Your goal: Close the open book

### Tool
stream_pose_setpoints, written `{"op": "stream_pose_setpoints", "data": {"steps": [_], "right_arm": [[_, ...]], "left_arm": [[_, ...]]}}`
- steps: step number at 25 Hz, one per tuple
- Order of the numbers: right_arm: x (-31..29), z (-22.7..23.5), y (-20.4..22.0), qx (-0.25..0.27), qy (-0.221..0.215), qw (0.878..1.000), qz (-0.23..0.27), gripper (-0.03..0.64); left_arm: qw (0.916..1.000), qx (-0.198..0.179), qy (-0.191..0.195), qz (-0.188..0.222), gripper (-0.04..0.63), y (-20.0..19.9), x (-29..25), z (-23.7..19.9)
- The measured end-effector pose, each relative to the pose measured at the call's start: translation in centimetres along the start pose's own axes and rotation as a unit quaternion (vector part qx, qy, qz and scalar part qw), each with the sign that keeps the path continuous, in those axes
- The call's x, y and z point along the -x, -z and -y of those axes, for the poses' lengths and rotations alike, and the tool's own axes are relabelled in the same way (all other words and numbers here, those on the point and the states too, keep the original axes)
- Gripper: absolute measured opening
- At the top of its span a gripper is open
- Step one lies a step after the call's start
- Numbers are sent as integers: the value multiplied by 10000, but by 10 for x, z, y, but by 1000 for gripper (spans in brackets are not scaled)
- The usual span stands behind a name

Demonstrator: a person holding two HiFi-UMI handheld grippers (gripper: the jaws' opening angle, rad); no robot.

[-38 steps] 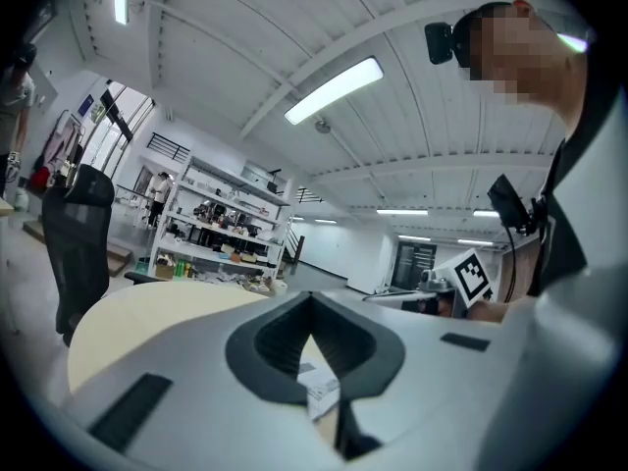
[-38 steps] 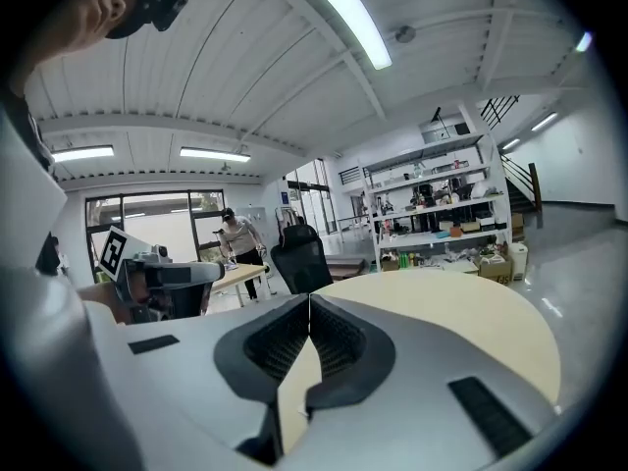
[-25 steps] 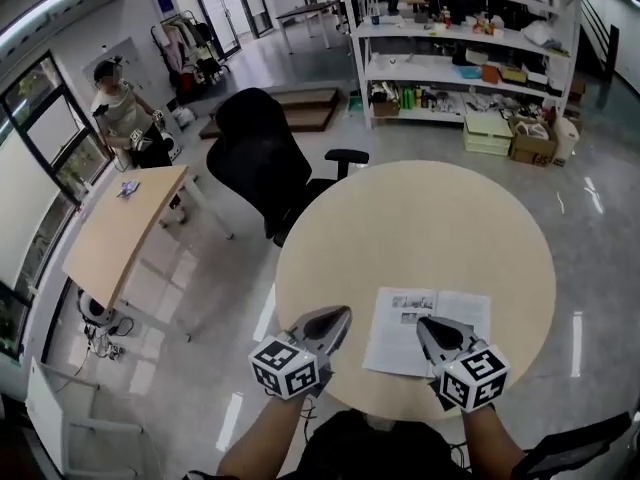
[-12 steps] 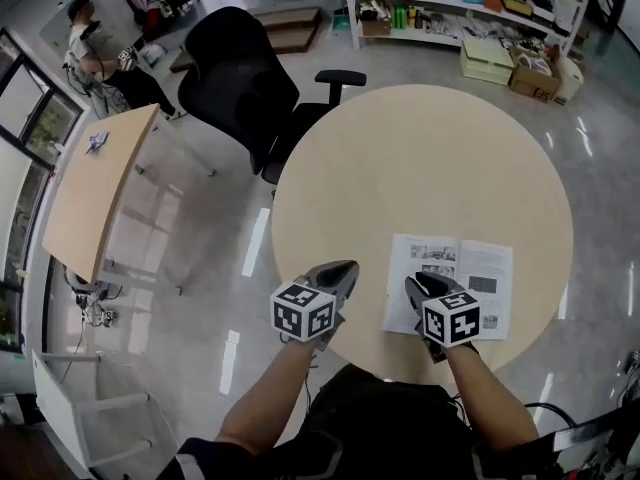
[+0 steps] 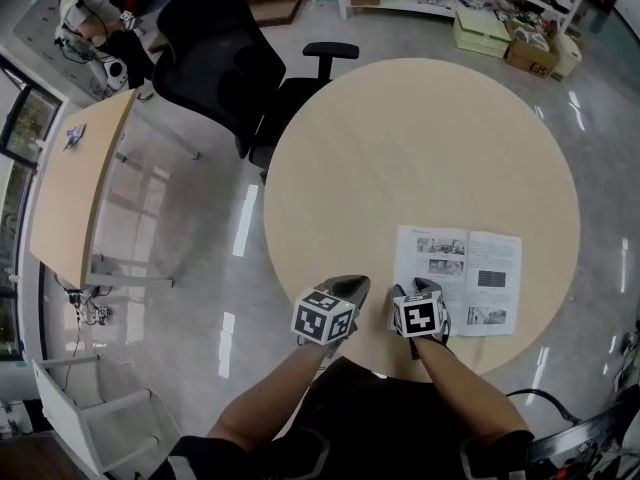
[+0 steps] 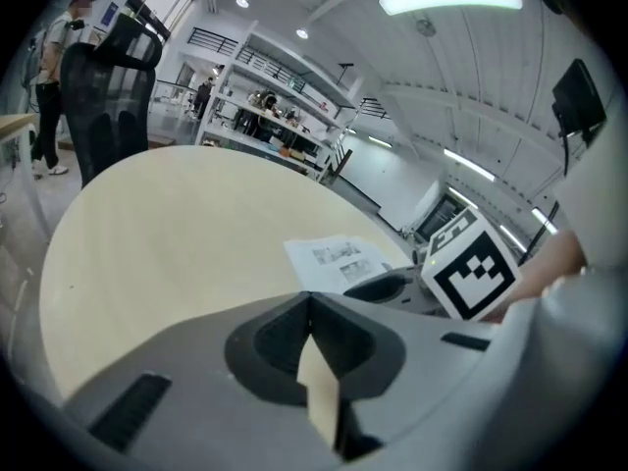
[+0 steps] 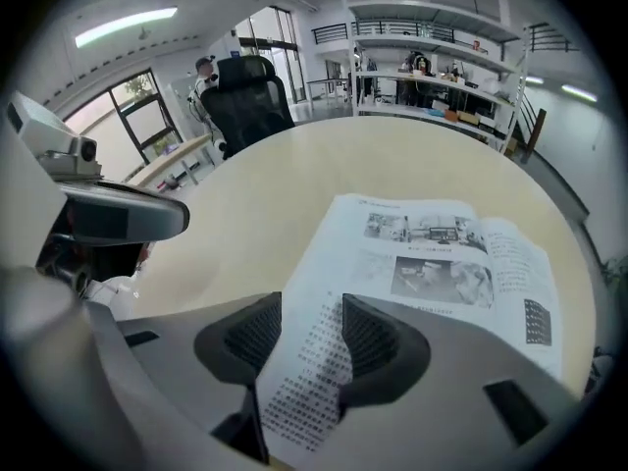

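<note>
Round pale wooden desk [image 5: 420, 138] in a bright workroom, with a black office chair [image 5: 215, 58] at its far side. An open book [image 5: 470, 268] lies flat near the person's edge, its spine running away from the person and its two pages spread side by side. The right gripper [image 7: 312, 341] is the nearer one. It hangs over the near left corner of the left page, and the rest of the book stretches ahead and to the right of its jaws. Those jaws have just been opening and stand well apart, the page corner showing between them, not pinched. The left gripper [image 6: 312, 307] hovers just to the left over bare desk, its jaws closed together on nothing.
</note>
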State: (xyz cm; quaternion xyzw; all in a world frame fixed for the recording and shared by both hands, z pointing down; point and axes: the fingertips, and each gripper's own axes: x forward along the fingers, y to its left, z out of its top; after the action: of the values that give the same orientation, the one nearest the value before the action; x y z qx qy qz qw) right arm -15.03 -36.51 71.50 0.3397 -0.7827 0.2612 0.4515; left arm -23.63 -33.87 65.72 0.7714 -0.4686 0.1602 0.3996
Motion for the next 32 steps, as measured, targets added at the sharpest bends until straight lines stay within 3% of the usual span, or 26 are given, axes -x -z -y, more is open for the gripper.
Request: {"op": "stream_pose_setpoints", "data": {"steps": [4,10,15,32], "right_arm": [[-3,1,2,203,278,9993,-150,176],[-8,-1,-1,371,528,9973,-346,176],[-6,1,0,244,434,9982,-329,178],[-7,-2,2,31,263,9993,-277,63]], "left_arm": [[9997,138,139,-109,-14,11,-10,0],[9993,-12,295,-228,-14,10,-16,-1],[9986,79,527,-39,-14,4,-18,8],[9987,178,486,-12,-14,13,-20,13]]}}
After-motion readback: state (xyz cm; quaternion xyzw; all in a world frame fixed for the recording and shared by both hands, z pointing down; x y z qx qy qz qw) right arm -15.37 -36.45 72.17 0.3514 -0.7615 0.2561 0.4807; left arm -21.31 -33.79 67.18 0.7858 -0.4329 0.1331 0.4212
